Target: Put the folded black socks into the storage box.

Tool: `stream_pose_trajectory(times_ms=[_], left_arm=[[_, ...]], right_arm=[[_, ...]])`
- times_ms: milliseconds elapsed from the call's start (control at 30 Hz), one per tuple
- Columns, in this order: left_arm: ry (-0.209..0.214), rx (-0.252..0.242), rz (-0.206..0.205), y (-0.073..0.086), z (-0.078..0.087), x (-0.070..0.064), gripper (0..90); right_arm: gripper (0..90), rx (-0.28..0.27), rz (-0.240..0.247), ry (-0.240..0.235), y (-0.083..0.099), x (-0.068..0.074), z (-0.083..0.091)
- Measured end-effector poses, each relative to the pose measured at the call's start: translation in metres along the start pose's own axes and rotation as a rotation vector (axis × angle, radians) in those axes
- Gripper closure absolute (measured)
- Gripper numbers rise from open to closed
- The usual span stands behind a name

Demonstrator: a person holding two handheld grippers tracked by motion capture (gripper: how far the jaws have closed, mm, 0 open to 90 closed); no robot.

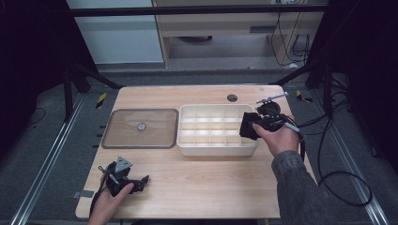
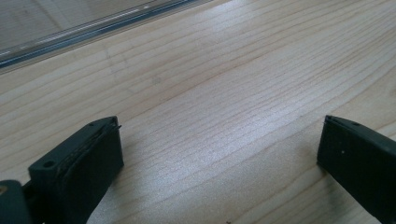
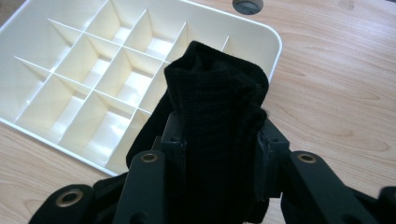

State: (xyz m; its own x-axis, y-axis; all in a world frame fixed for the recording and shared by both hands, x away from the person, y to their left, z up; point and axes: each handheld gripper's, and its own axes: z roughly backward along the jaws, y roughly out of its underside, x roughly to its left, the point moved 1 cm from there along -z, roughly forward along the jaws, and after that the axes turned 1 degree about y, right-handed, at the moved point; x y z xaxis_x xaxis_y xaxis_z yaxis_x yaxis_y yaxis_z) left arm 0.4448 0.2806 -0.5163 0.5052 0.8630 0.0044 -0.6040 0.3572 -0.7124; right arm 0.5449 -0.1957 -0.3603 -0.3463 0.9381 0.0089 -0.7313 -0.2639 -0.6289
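- Right gripper (image 1: pixel 256 125) clamps a black sock (image 3: pixel 217 116) above the right end of the white tray (image 1: pixel 187 146), near the tabletop's right edge.
- Left gripper (image 1: pixel 141 180) rests near the front-left corner, jaws wide apart, holding nothing.
- Clear lid (image 1: pixel 141 127) lies left of the tray.

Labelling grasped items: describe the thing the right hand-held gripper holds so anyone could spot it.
On the wooden table, find the cream divided organizer tray beside the clear flat lid. At the tray's right end, the right hand-held gripper clamps a black folded sock, the only dark, soft item there.
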Motion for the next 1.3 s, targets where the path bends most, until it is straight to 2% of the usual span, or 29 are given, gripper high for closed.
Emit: stream_pose_trajectory(times_ms=[367,667,1000,1300], left_arm=[[0.0,0.001,-0.004,0.0,0.001,0.0,0.0],[0.001,0.0,-0.001,0.001,0.001,0.0,0.0],[0.001,0.0,-0.002,0.001,0.001,0.0,0.0],[0.0,-0.003,0.002,0.001,0.001,-0.001,0.0]], right_arm=[[63.5,0.014,0.026,0.033,-0.008,0.005,-0.005],[63.5,0.022,0.021,0.035,0.0,0.005,-0.01],[63.6,0.055,0.033,0.082,0.006,-0.001,-0.019],[63.6,0.09,0.065,0.111,0.01,0.003,-0.035]])
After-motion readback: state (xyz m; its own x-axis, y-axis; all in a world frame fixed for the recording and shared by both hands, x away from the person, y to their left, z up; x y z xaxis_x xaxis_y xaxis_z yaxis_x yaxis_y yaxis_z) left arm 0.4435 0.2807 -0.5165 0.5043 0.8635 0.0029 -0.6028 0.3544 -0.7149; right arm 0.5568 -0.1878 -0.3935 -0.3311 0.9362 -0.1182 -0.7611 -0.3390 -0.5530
